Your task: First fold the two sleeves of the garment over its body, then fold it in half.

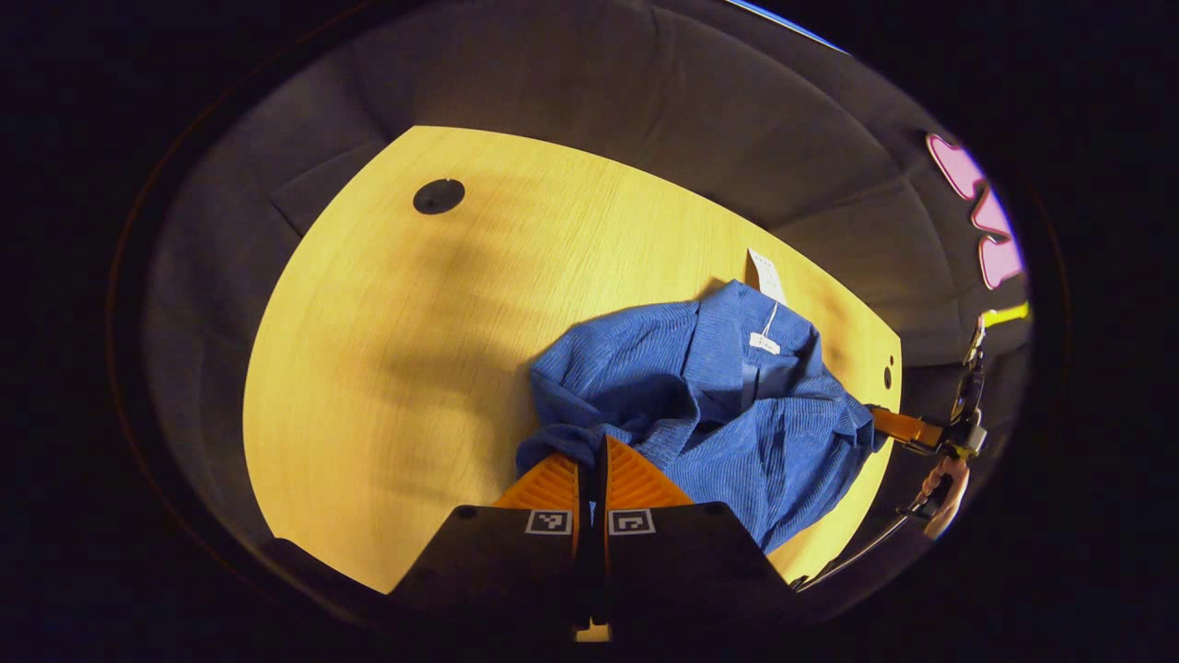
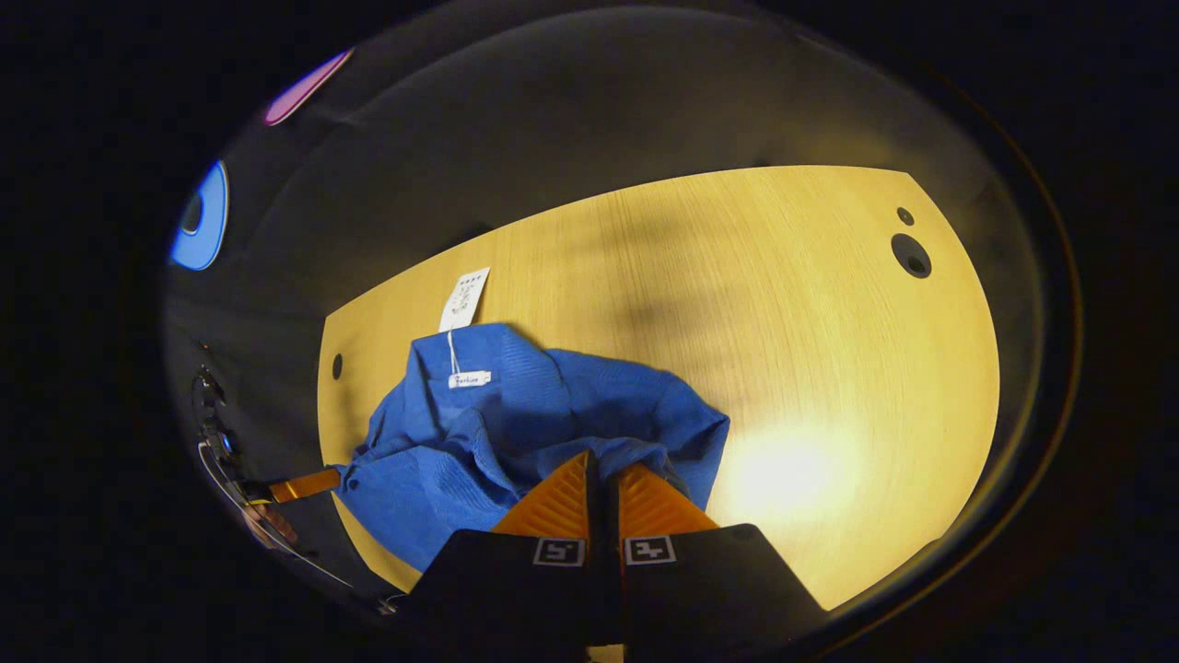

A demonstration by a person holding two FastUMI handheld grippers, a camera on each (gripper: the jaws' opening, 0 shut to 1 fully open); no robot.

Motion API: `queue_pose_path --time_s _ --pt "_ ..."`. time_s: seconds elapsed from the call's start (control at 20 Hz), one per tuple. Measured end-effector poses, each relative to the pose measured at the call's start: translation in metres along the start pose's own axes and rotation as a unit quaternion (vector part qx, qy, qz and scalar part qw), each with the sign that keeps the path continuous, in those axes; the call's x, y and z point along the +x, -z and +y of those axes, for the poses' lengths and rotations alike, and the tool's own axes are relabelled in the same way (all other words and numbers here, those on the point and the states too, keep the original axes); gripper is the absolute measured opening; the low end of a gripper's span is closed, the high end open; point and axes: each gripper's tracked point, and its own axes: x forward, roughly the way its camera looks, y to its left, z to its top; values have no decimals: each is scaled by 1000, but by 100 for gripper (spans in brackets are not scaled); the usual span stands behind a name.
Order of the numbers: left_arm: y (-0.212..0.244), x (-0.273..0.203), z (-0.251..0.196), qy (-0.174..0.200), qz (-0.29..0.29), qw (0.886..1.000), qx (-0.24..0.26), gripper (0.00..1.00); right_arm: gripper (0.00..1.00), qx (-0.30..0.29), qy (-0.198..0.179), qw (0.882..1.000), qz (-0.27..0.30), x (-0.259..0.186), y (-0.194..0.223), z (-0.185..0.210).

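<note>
A blue ribbed garment (image 1: 718, 405) lies bunched and partly lifted on a light wooden table (image 1: 414, 322). A white hang tag (image 1: 766, 274) trails from its collar. In the left gripper view, my left gripper (image 1: 594, 444) is shut on a fold of cloth at the garment's near edge. Farther right, my right gripper (image 1: 898, 426), held by a hand (image 1: 944, 483), pinches the garment's other edge. In the right gripper view, my right gripper (image 2: 603, 458) is shut on the garment (image 2: 516, 414), and the left gripper (image 2: 313, 485) grips the far left edge beside the hang tag (image 2: 464, 299).
The table has a round black cable hole (image 1: 438, 196) far from the garment, which shows as cable hole (image 2: 910, 255) in the right gripper view. A small hole (image 1: 888, 376) sits near the table's edge. Bare table (image 2: 829, 368) spreads beside the garment. Dark cloth walls surround it.
</note>
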Motion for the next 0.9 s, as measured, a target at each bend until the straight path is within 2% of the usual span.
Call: queue_pose_path --time_s 0.2,0.25,0.3,0.35,0.4,0.45,0.55,0.6,0.7,0.9 --pt "-5 18 0 8 -5 1000 -2 0 1 2 15 1000 16 19 9 -19" --pt "-7 24 -2 17 -5 1000 -4 0 4 -5 15 1000 22 23 12 -21" --pt "-9 29 -4 26 -10 1000 -11 4 0 -14 8 1000 22 26 13 -18" --pt "-15 31 -8 35 -29 999 -21 8 24 -21 5 1000 8 26 9 -17" --pt "-23 32 -10 41 -57 997 -32 38 33 -20 -4 1000 -14 24 0 -12" --pt "-32 24 -10 44 -85 995 -39 68 51 -13 -14 999 -38 18 -12 -8" --pt "-46 10 -5 41 -137 989 -42 76 86 9 -18 996 -92 0 -42 -13" --pt "-52 -3 -2 39 -163 985 -40 79 98 21 -21 992 -120 -12 -54 -13" --pt "-61 -28 0 32 -208 977 -29 79 97 29 -18 986 -163 -35 -68 -19" --pt "-54 -70 -14 35 -264 964 -20 82 98 -20 4 973 -229 -91 -71 -26"
